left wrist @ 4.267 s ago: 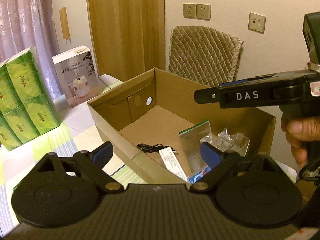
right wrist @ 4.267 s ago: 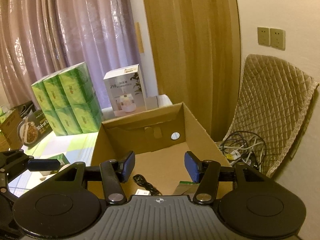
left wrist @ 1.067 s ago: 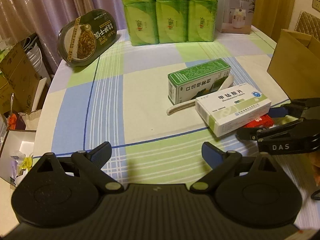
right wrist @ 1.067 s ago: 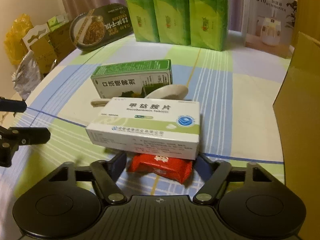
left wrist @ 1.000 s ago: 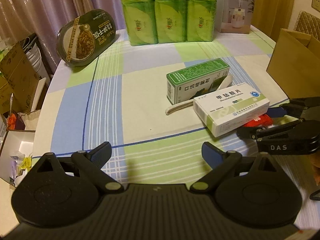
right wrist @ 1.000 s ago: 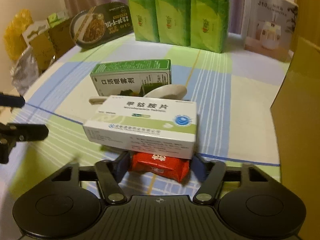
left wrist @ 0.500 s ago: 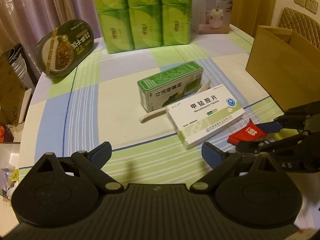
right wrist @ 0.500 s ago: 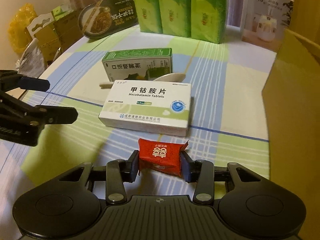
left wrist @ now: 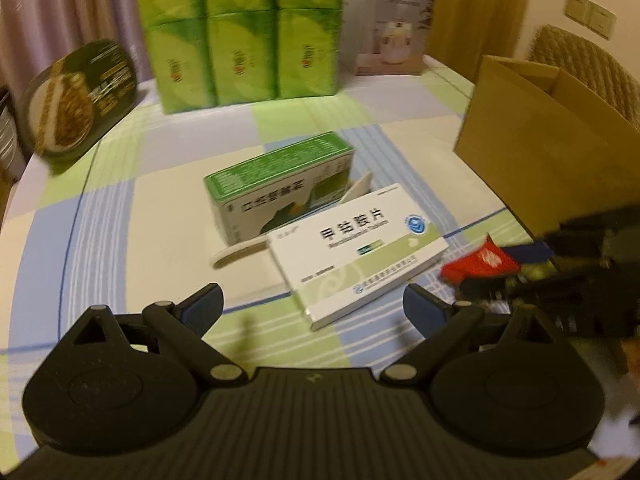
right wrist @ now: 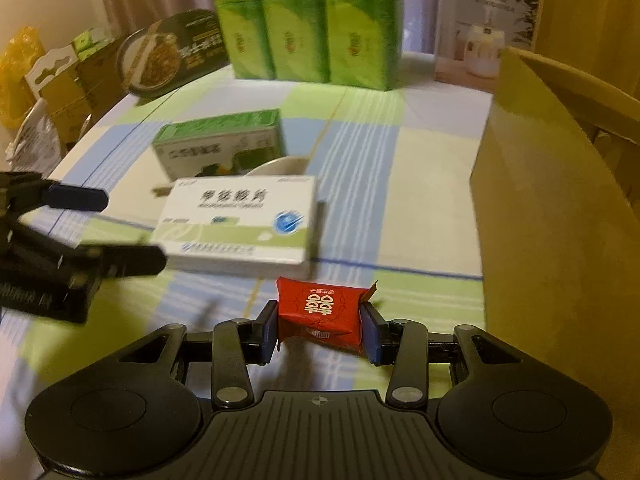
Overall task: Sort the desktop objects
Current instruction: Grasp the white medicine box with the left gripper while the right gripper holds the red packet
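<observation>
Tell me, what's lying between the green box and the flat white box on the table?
A pale spoon lies between the green cardboard box and the flat white medicine box. The white box hides its middle. The left wrist view shows it best.

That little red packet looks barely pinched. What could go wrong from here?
The red candy packet is soft, and the right gripper holds it only by its two ends, so it might slip out on the way to the cardboard box. The left gripper, its jaws open, hangs close over the white medicine box and could nudge it into the spoon.
</observation>
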